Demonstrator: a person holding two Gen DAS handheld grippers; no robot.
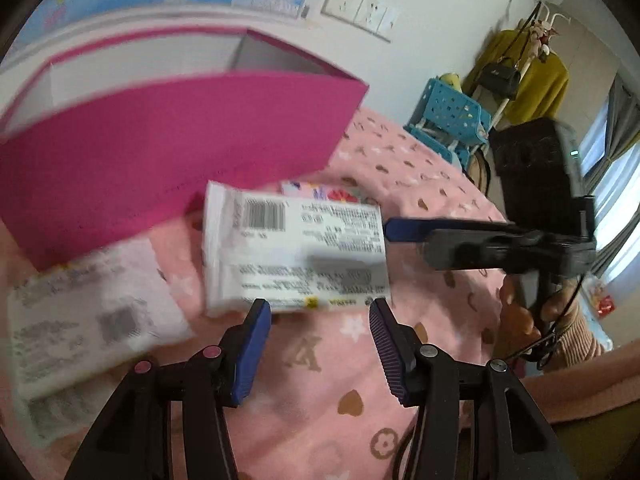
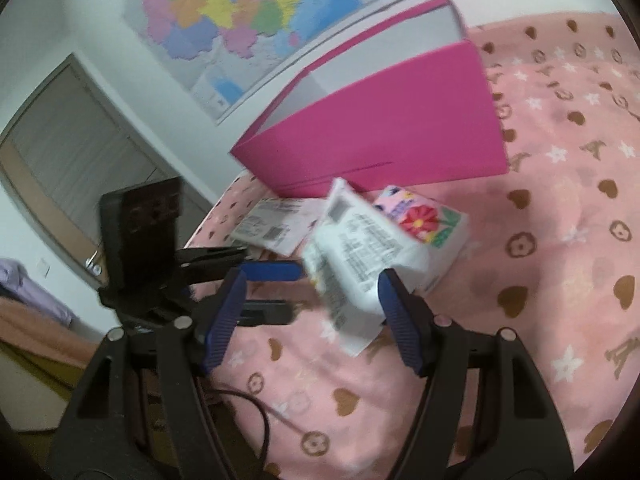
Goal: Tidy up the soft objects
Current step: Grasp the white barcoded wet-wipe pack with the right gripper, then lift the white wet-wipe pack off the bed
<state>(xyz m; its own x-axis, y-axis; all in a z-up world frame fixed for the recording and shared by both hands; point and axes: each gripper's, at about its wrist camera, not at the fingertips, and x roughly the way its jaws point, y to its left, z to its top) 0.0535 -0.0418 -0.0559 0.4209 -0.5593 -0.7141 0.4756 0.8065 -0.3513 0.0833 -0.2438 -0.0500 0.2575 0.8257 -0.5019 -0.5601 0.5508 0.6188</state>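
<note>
A white tissue pack (image 1: 296, 248) with a barcode lies tilted on the pink bed cover, resting against a flowered pack (image 2: 424, 220). A third pack (image 1: 84, 320) lies flat to the left. A magenta box (image 1: 168, 140) stands open behind them. My left gripper (image 1: 320, 312) is open, its tips at the near edge of the white pack. My right gripper (image 2: 312, 280) is open around the white pack's (image 2: 360, 256) near end, not closed on it; it also shows at the right of the left wrist view (image 1: 404, 228).
The pink patterned bed cover (image 2: 560, 240) spreads to the right. A wall map (image 2: 248, 4) hangs behind the box. A blue stool (image 1: 452, 116) and a coat rack (image 1: 524, 68) stand beyond the bed. A door (image 2: 72, 140) is at left.
</note>
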